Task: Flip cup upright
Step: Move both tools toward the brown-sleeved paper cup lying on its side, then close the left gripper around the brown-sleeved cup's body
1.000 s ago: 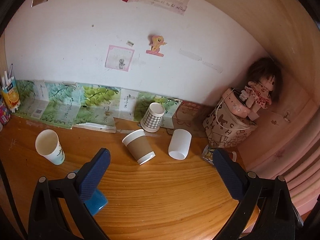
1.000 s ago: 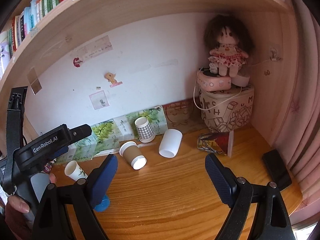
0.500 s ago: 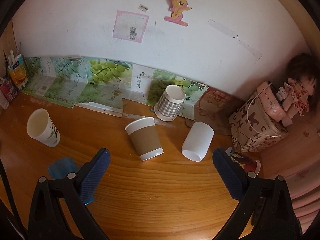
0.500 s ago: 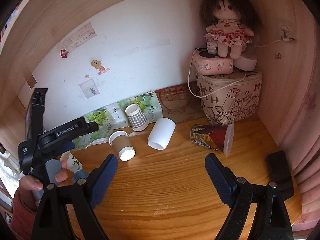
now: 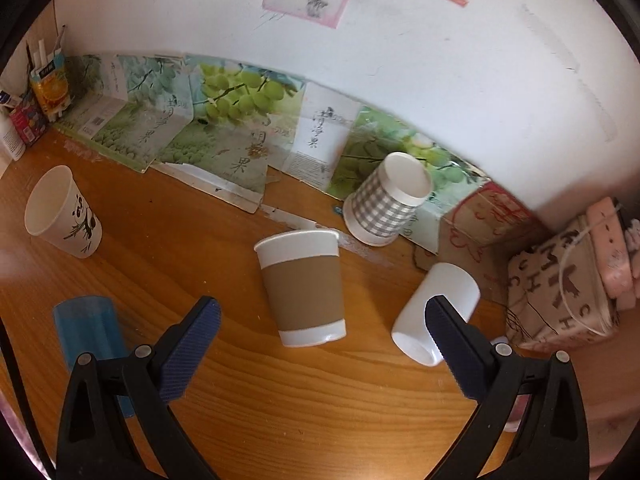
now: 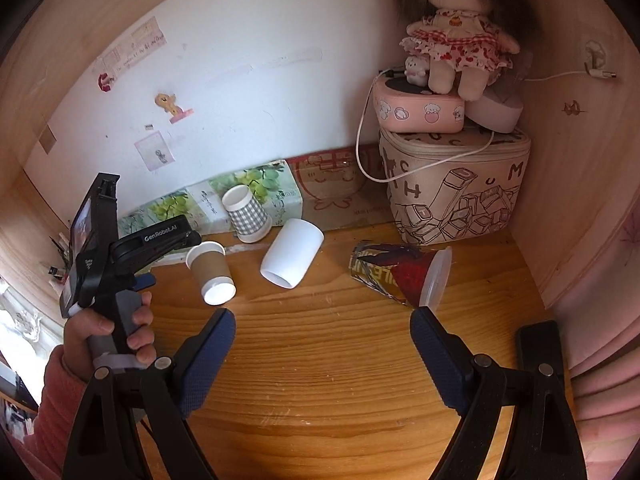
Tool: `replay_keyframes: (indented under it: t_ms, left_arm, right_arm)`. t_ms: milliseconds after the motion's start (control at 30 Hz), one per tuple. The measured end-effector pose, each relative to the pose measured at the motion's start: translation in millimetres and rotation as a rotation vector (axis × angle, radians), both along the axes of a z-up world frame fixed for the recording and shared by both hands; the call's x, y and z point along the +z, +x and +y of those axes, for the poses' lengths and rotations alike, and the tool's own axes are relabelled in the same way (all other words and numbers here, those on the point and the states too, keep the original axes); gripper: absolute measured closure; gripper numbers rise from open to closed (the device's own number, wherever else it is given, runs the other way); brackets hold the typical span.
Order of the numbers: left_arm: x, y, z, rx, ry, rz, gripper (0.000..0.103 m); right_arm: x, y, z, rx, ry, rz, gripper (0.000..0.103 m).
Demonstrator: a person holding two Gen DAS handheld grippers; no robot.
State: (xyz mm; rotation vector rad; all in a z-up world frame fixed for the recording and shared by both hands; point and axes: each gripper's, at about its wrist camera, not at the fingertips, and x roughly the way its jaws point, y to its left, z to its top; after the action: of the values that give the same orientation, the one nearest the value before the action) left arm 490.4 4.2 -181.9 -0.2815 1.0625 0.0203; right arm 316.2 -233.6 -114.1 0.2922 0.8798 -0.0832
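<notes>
A brown-sleeved paper cup (image 5: 302,284) lies tipped on the wooden desk (image 5: 280,400), straight ahead of my open left gripper (image 5: 322,326); it also shows in the right wrist view (image 6: 210,270). A plain white cup (image 5: 434,318) lies on its side to its right, also seen from the right wrist (image 6: 291,253). A grey checked cup (image 5: 386,200) stands upside down, leaning against the boxes by the wall. My right gripper (image 6: 322,330) is open and empty above the bare desk.
A panda cup (image 5: 62,212) stands at the left; a blue cup (image 5: 90,334) lies near my left finger. A patterned cup with a clear lid (image 6: 400,276) lies at the right. A printed bag (image 6: 454,194), doll (image 6: 454,28), black phone (image 6: 540,354) and grape boxes (image 5: 224,128) line the edges.
My left gripper has moved forward and down toward the brown-sleeved cup, which now looms larger between its fingers. My right gripper has also advanced and tilted down toward the desk.
</notes>
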Motion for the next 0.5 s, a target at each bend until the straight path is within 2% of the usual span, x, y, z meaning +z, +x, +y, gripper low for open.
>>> replay_keyframes:
  t_ms: [233,500]
  left_arm:
    - [-23.6,19.7,-0.8,0.049,0.004,0.047,0.001]
    - [-48.3,26.4,-3.6,0.070,0.020,0.096,0.003]
  right_arm:
    - [-3.7,13.9,2.0,0.052,-0.052,0.038,0.013]
    - [-9.8,27.7,4.7,0.094,-0.059,0.068,0.013]
